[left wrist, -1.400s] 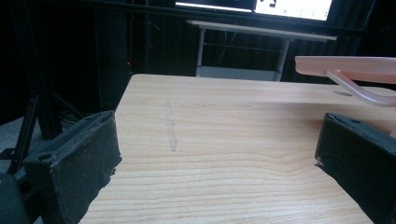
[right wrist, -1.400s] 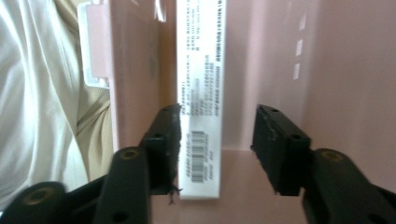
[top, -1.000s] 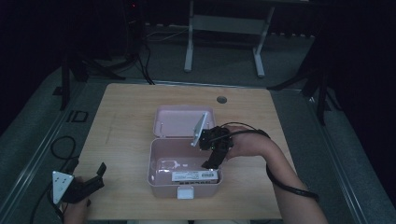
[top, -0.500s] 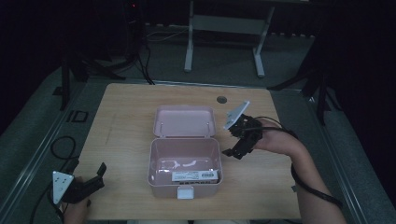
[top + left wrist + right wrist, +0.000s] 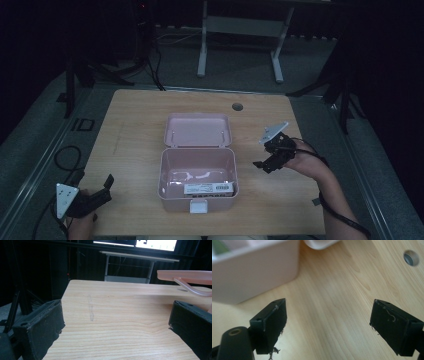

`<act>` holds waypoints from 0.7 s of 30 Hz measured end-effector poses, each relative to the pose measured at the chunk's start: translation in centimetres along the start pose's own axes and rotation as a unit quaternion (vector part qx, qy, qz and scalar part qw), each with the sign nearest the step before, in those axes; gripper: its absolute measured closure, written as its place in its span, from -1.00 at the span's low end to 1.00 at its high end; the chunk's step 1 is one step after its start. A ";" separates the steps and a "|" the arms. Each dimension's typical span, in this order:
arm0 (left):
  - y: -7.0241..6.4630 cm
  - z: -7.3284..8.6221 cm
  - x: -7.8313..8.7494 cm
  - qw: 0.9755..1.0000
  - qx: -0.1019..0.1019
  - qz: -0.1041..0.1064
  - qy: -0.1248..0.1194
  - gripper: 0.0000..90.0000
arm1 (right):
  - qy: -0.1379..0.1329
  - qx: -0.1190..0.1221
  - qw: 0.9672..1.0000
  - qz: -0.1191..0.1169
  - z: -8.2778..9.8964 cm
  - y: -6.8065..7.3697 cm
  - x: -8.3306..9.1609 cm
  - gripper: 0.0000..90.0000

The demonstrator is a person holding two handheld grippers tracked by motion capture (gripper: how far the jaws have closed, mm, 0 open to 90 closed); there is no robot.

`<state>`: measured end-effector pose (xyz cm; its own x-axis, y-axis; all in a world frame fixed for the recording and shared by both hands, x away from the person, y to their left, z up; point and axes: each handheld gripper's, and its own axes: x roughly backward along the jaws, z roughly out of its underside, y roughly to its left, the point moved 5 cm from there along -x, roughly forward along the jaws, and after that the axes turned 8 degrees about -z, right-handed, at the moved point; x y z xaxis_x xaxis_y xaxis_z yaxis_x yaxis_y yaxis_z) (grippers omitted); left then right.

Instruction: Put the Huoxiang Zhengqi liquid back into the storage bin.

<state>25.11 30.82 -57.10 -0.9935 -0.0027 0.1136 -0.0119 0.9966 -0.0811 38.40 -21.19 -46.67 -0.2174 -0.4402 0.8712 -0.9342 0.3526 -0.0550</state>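
Jaws of the right tool (image 5: 264, 164) have just opened wide, empty, beside the pink box (image 5: 198, 172); left tool (image 5: 102, 187) gapes empty over the desk (image 5: 135, 130).

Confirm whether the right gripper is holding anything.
No: the right gripper has its fingers wide apart with only bare table between them.

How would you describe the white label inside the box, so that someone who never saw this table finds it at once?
Start at the wooden table and find the pink box with its lid open at the middle. On the box floor, by the near wall, lies a white label. It is the one flat strip with a dark printed barcode; everything around it is plain pink.
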 end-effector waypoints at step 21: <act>0.0 0.0 0.0 1.000 0.001 0.001 -0.001 -0.99 | -0.165 -0.149 0.968 0.119 8.5 -2.6 -4.5 -0.70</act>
<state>25.10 30.83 -57.09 -0.9937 -0.0016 0.1124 -0.0109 0.9965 -0.0829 39.37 -27.13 -54.63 -0.5415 -0.5395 0.6448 -0.7338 0.6775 -0.0494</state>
